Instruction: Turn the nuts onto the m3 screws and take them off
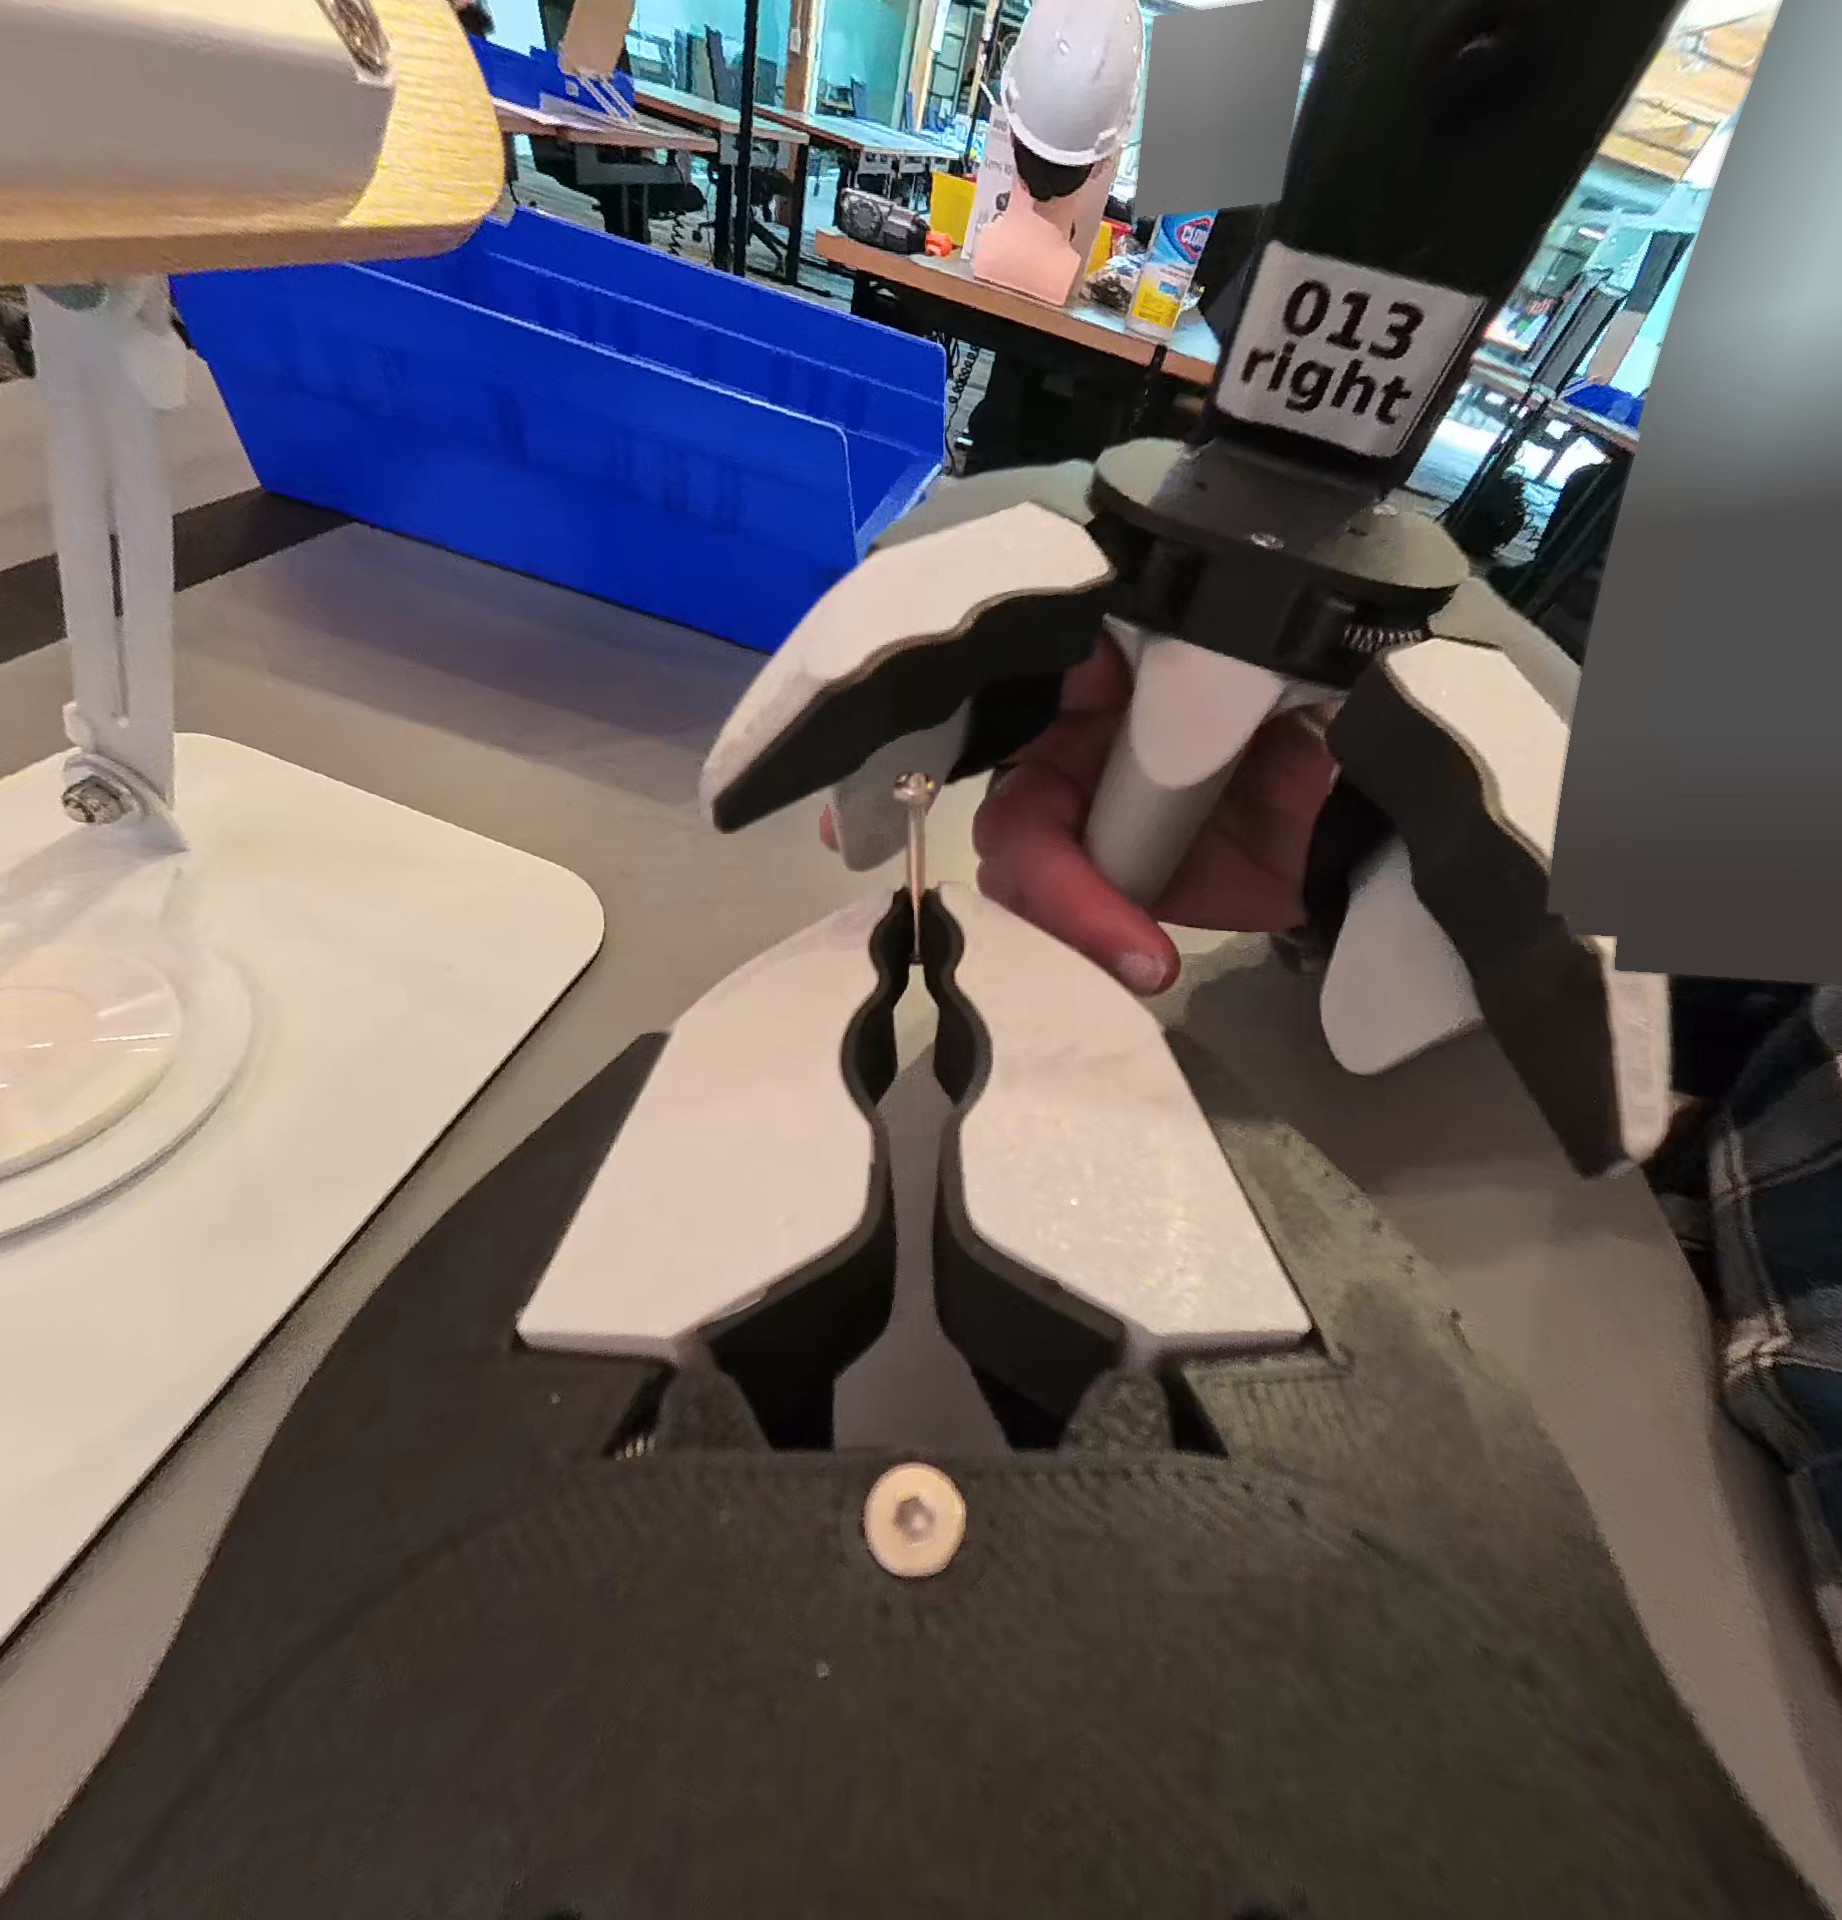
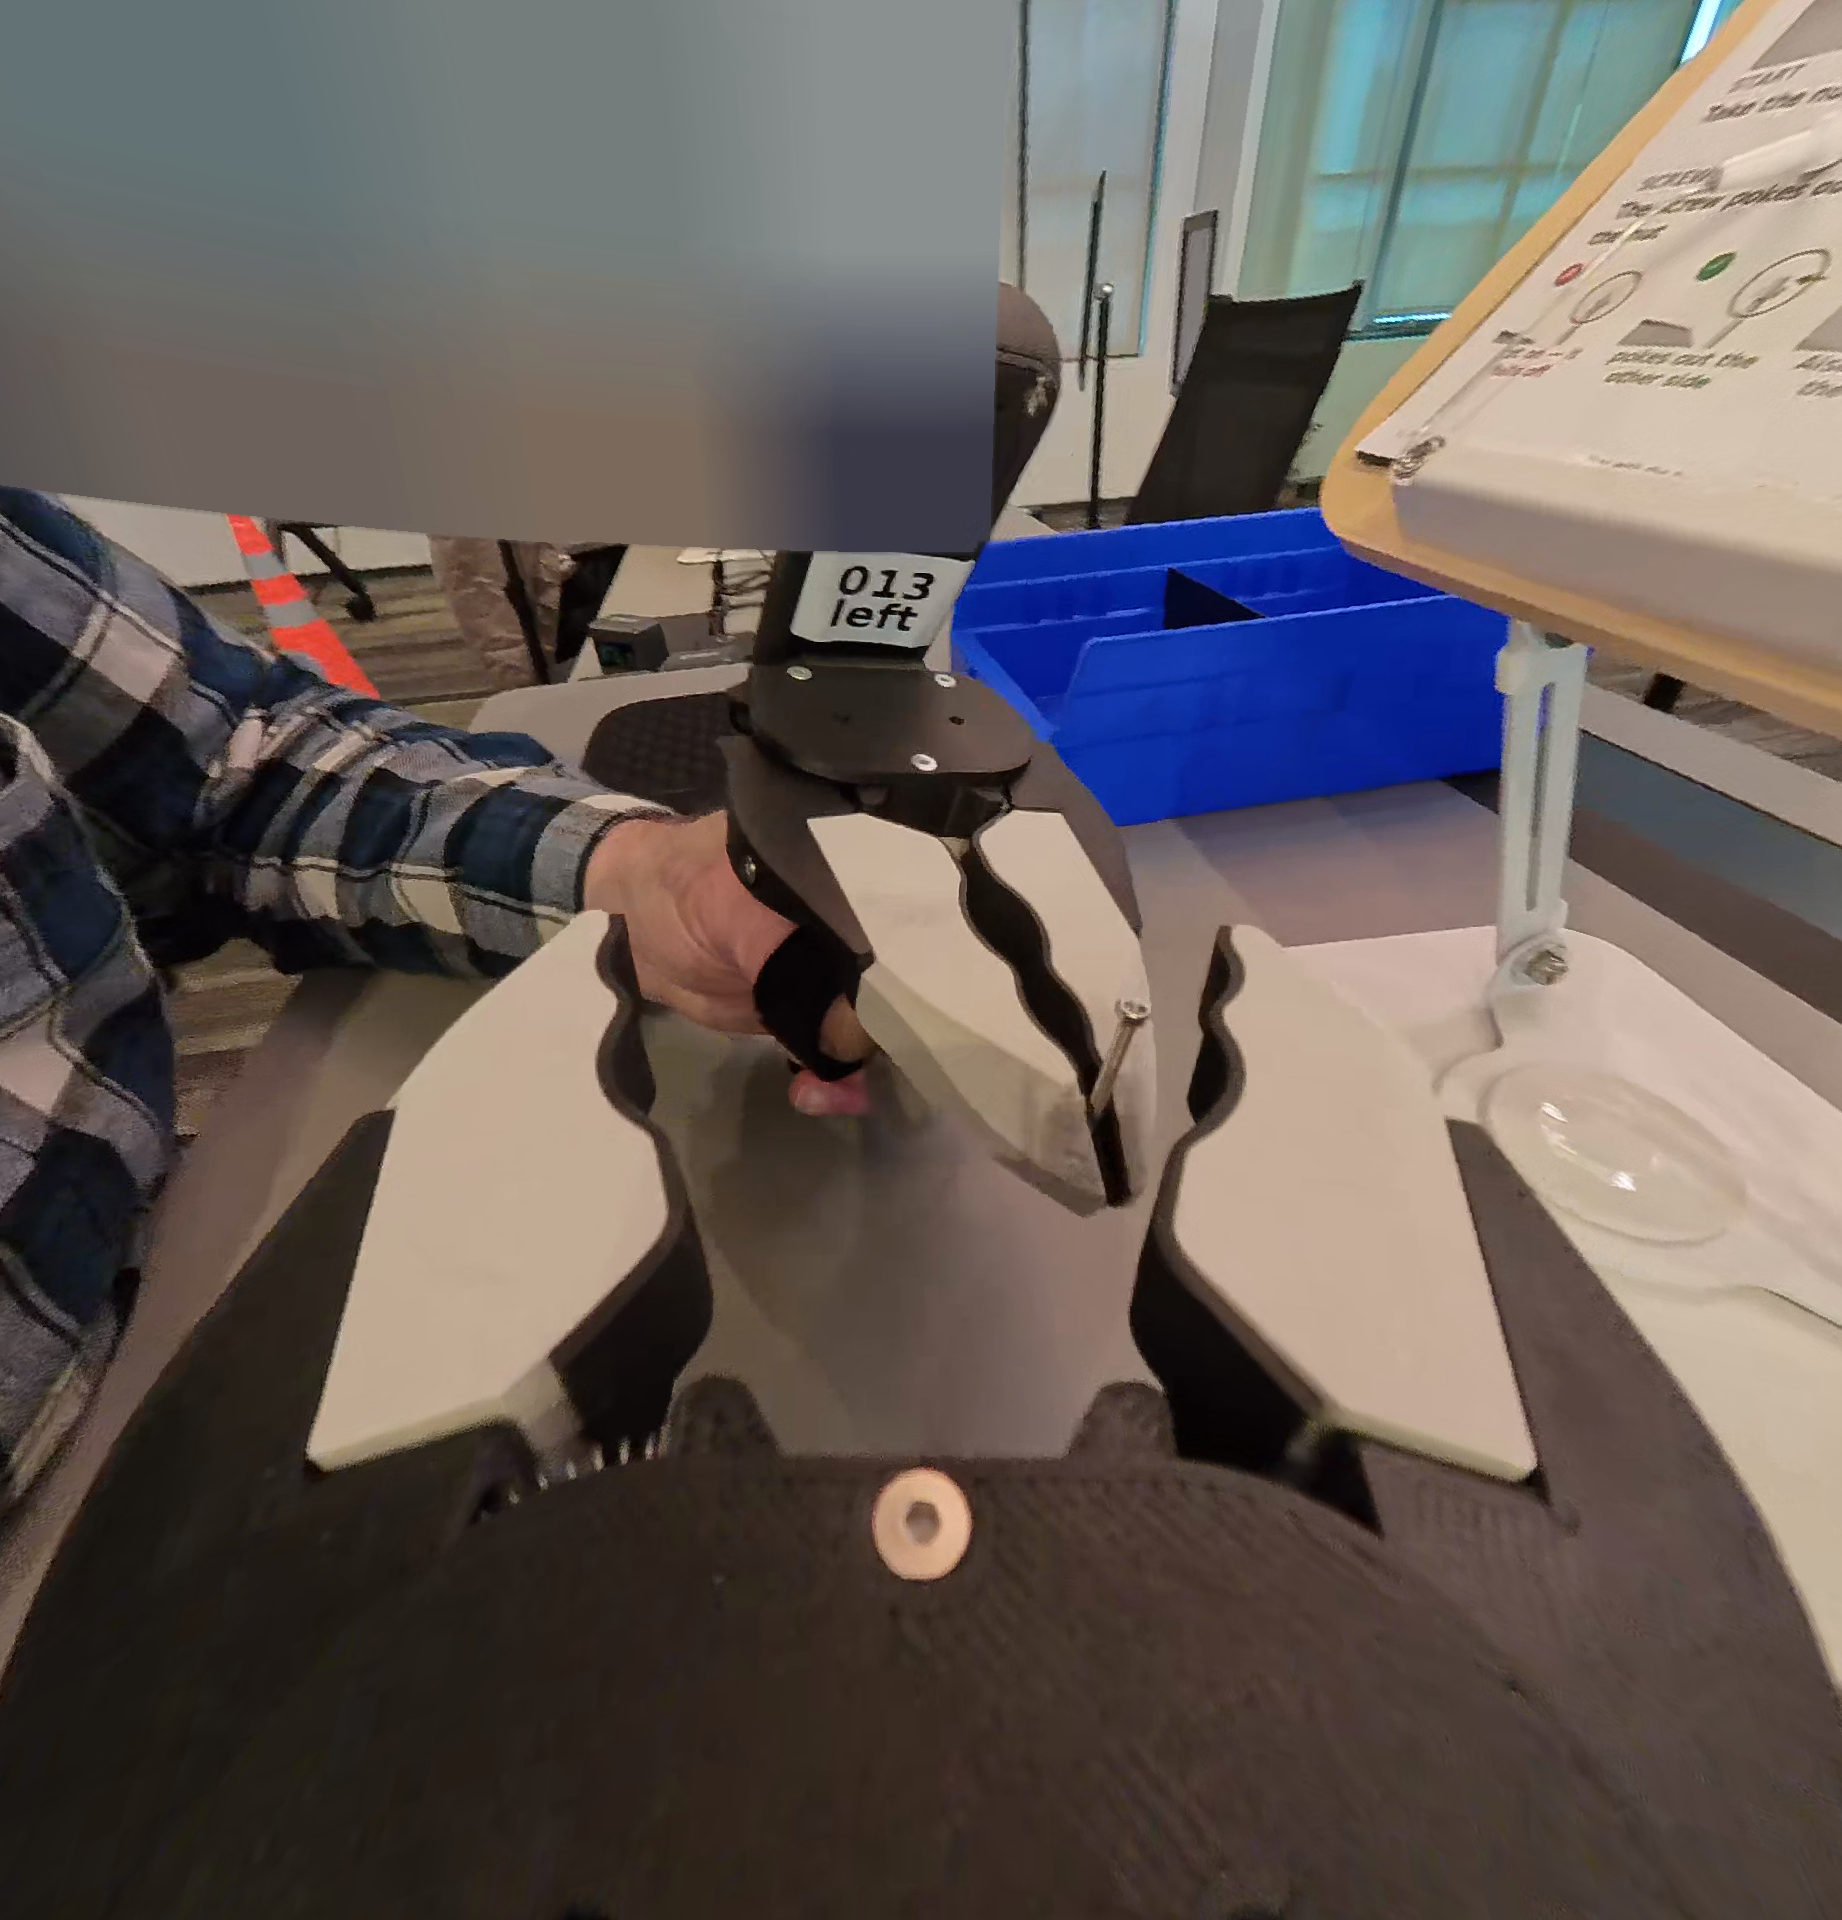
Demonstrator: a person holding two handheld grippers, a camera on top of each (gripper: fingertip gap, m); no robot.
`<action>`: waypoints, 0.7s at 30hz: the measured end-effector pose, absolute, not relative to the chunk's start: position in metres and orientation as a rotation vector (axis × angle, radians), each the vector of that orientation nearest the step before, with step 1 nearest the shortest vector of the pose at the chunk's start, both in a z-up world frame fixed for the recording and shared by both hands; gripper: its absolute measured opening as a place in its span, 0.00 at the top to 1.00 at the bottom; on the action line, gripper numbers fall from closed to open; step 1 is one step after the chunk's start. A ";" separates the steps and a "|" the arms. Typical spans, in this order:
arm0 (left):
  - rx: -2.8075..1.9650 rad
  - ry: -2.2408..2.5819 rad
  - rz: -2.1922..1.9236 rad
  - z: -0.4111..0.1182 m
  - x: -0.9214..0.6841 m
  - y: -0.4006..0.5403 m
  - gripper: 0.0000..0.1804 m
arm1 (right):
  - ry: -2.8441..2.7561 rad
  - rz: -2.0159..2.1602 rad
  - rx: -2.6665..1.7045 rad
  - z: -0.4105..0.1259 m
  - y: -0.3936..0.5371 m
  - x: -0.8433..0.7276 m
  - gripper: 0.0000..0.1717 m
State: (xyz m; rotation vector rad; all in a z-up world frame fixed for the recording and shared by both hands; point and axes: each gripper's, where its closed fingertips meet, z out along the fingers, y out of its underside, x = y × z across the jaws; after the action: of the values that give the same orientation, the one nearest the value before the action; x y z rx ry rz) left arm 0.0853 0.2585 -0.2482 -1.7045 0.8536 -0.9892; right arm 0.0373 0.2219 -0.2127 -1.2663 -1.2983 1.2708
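One screw [image 1: 914, 852] stands upright, head up, pinched in left hand-held gripper [image 1: 915, 925]; right [image 2: 917, 997] spread.

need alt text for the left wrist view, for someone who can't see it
The left gripper is shut on a thin silver screw that stands head-up out of its fingertips. Facing it, the right gripper hangs wide open in a person's hand above a grey table. A blue bin and a white stand base are on the left.
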 end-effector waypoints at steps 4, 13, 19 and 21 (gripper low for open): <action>-1.707 0.826 -1.033 -0.247 0.082 0.259 0.99 | -1.307 1.337 -1.248 -0.213 0.215 0.035 0.40; -1.707 0.759 -1.057 -0.242 0.072 0.266 0.99 | -1.254 1.340 -1.234 -0.207 0.215 0.056 0.46; -1.726 0.827 -1.077 -0.247 0.082 0.258 0.99 | -1.257 1.352 -1.231 -0.206 0.223 0.043 0.39; -1.723 0.810 -1.078 -0.246 0.081 0.259 0.99 | -1.289 1.377 -1.226 -0.209 0.219 0.037 0.40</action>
State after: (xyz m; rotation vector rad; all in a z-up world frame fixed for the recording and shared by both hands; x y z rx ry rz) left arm 0.0811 0.2594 -0.2462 -1.7233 0.8100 -1.0778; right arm 0.0369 0.2189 -0.2088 -1.2265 -1.2891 1.3771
